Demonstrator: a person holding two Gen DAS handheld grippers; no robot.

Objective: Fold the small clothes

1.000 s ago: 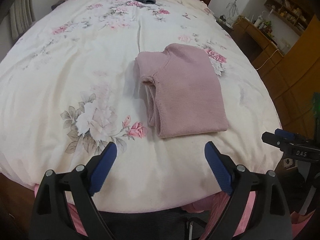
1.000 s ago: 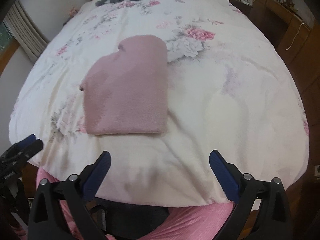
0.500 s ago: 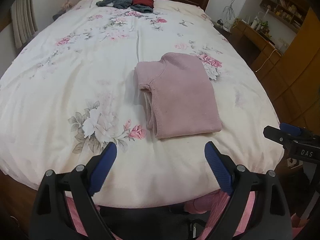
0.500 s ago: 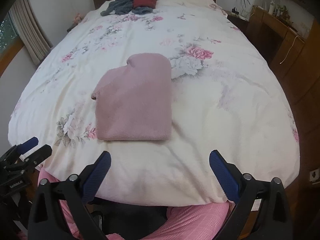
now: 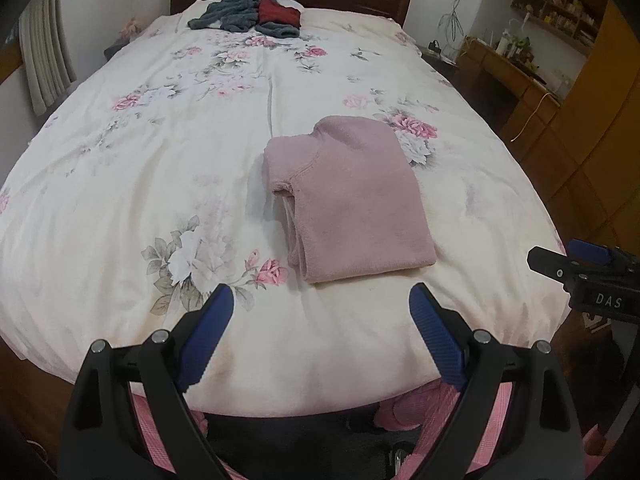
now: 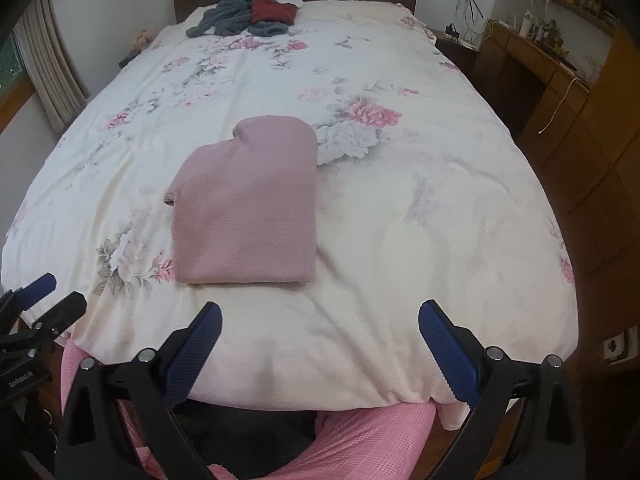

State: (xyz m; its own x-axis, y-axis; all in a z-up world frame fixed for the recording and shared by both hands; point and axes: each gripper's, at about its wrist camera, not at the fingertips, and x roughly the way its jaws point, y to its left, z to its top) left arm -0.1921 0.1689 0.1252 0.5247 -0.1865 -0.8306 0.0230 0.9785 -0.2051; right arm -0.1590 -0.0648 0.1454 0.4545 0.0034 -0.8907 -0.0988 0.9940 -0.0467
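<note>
Pink jumper point(image 5: 352, 196), folded, on bed point(image 5: 120, 168): long axis runs away from both grippers, ahead. Left gripper point(image 5: 320, 332) and right gripper point(image 6: 320, 336): fingers wide open, empty, about equally near

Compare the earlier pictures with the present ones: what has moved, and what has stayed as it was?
Both claws, left claw and right claw, have drawn back from the bed, showing more of the floral bedspread and headboard. Both stay open and empty. The folded pink knitted sweater lies unchanged, as does the grey and red clothes pile.
</note>
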